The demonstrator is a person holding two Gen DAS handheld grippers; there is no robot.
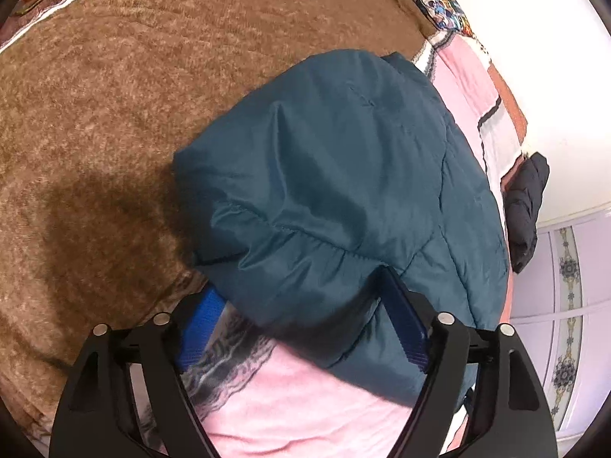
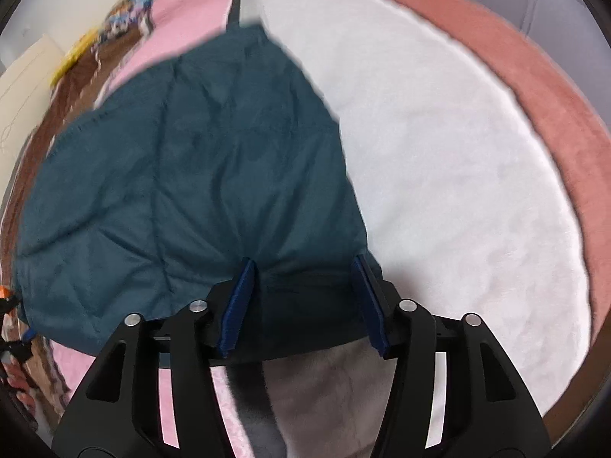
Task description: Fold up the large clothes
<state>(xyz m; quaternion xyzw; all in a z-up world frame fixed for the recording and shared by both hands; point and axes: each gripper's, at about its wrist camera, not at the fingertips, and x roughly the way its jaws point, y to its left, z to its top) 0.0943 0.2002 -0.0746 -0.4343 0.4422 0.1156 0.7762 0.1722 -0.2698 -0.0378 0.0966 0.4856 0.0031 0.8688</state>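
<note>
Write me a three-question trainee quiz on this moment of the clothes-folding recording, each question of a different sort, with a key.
1. True or false: the padded teal jacket lies bunched on the bed, not spread flat.
2. Multiple choice: in the left wrist view, the jacket's far part rests on a) the fuzzy brown blanket b) bare floor c) a wooden table.
3. Short answer: what lies between the jaws of the right gripper?

Key
1. True.
2. a.
3. The jacket's near edge; the blue pads stand apart at either side, and whether they press it is unclear. The left gripper stands wide open over the same jacket.
</note>
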